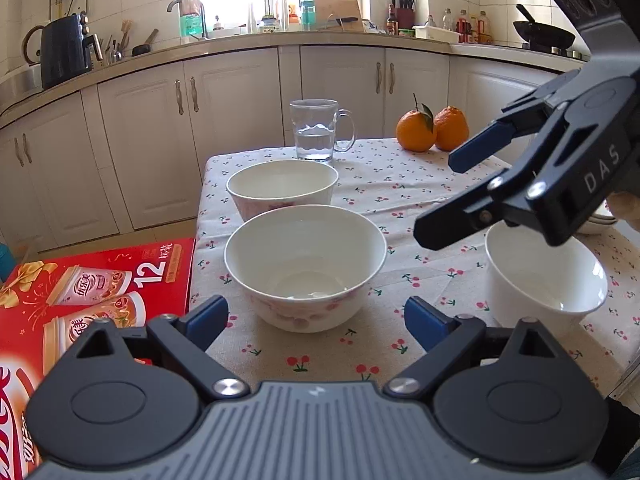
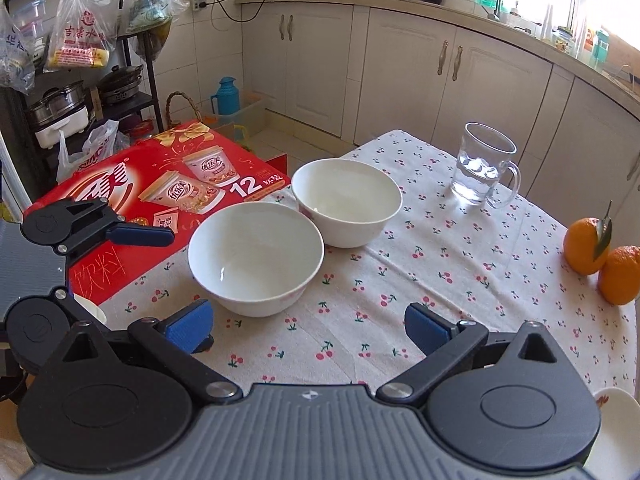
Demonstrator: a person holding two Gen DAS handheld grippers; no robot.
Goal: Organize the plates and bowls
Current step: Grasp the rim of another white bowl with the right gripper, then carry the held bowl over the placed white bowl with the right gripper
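Observation:
Two white bowls with pink flowers stand in line on the cherry-print tablecloth (image 1: 400, 188): a near bowl (image 1: 304, 264) (image 2: 256, 256) and a far bowl (image 1: 282, 188) (image 2: 346, 200). My left gripper (image 1: 316, 320) is open, and the near bowl sits just ahead of its blue pads, untouched. A smaller plain white bowl (image 1: 544, 280) stands to the right. Above it hangs my right gripper (image 1: 452, 196) (image 2: 310, 328), open and empty. In the right wrist view, one finger (image 2: 140, 236) of the left gripper shows at the left. Plates (image 1: 600, 220) peek out behind the right gripper.
A glass mug (image 1: 316, 132) (image 2: 480, 164) of water and two oranges (image 1: 432, 128) (image 2: 588, 244) stand at the table's far side. A red drinks box (image 1: 100, 280) (image 2: 160, 184) lies against the table's left edge. Kitchen cabinets (image 1: 240, 120) line the walls beyond.

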